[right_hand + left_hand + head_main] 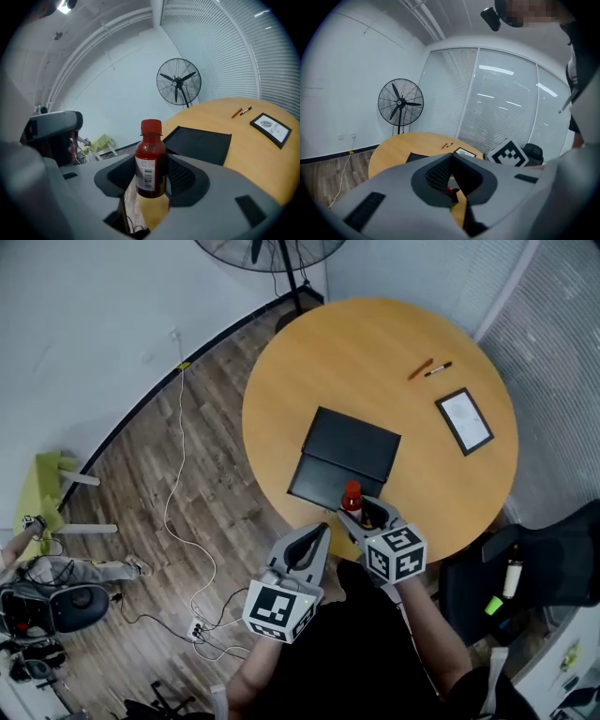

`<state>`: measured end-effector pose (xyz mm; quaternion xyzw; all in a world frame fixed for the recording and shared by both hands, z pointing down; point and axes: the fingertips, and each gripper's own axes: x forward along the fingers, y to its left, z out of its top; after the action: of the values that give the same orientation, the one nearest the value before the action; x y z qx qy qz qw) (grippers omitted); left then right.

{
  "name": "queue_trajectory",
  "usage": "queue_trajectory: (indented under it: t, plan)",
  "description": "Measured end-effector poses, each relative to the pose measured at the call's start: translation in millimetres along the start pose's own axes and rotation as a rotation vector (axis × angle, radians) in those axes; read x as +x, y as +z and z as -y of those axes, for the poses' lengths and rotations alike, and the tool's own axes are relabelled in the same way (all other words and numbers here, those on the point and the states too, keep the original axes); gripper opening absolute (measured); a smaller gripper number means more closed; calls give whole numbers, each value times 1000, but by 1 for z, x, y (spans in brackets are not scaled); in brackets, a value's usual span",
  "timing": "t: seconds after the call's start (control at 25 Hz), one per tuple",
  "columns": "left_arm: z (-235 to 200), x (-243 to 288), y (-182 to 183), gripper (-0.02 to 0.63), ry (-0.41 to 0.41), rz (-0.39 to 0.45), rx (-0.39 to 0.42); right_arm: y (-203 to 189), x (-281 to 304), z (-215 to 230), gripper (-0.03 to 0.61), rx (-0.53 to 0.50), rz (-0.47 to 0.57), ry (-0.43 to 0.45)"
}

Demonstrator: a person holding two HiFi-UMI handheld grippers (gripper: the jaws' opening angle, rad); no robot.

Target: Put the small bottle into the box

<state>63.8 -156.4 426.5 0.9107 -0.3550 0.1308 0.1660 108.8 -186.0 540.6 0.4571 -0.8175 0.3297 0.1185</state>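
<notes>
Right tongs (152,183) pinching small bottle (151,159) upright, near box (345,460); left tongs (451,157) pressed together.

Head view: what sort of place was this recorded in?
Probably an office meeting room: a round wooden table, a glass wall with blinds, and a pedestal fan standing on wood-look flooring.
</notes>
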Motion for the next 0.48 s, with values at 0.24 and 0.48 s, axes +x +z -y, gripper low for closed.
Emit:
queue_trajectory:
  t: [0.24,0.48]
  plan:
    - [-4,7,0,-3,69,1,-35,-20,37,23,215,-26,-95,-12]
    - [-3,16,-7,-3,108,-5,-69,-42,83,52,215,-64,-189,-38]
